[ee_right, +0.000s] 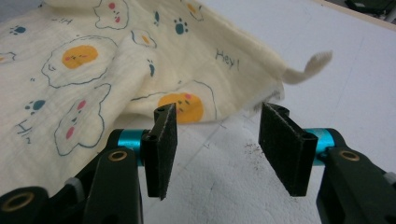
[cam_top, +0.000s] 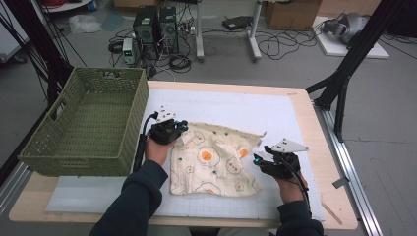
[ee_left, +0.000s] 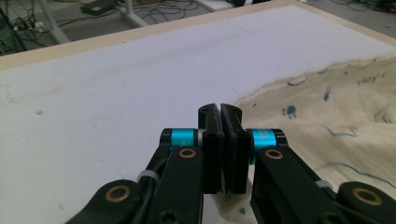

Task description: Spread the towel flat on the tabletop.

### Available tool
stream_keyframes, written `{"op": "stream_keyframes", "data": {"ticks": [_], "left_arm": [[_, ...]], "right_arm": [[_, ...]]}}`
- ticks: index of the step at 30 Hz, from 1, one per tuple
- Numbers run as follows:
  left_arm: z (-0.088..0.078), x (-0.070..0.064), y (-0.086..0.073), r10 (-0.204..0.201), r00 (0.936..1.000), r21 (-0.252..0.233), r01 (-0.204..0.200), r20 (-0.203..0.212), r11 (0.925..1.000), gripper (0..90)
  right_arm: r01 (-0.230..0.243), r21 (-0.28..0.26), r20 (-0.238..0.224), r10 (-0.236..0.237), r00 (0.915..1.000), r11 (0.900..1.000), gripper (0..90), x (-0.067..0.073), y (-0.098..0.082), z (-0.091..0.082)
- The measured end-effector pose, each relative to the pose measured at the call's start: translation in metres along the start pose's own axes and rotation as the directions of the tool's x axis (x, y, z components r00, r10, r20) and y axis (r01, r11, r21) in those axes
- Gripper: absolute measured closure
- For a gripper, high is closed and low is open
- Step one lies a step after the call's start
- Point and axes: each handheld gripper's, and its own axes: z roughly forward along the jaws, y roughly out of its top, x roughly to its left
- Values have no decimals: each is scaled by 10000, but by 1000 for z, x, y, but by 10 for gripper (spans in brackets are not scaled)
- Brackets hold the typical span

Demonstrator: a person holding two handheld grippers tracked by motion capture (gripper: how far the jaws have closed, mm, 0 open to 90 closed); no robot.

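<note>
A cream cloth (cam_top: pixel 216 160) printed with fried eggs and paw prints lies rumpled on the white mat (cam_top: pixel 236 105). My left gripper (cam_top: pixel 182 130) is at the cloth's far left corner. In the left gripper view its jaws (ee_left: pixel 219 111) are pressed together, and the cloth (ee_left: pixel 336 107) runs in from the right with a bit of it showing under them. My right gripper (cam_top: pixel 259 155) stands open at the cloth's right edge. In the right gripper view the cloth (ee_right: pixel 93 70) hangs just beyond the open gripper (ee_right: pixel 217 116), with a loose corner tail to the right and bare mat between the pads.
A green woven basket (cam_top: pixel 140 110) stands on the table's left side, close beside my left hand. The wooden table edge (cam_top: pixel 314 147) runs along the right. Computer towers, cables and stands are on the floor beyond the table.
</note>
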Motion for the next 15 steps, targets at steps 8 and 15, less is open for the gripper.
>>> {"op": "stream_keyframes", "data": {"ticks": [8,15], "left_arm": [[11,26,-7,-456,9934,495,510,-1051,9975,865],[12,21,-6,-935,9940,279,952,-576,9951,446]], "right_arm": [[-58,18,108,58,9999,10000,468,-2,-2,1],[-161,108,263,159,9995,9998,477,-5,-4,3]]}}
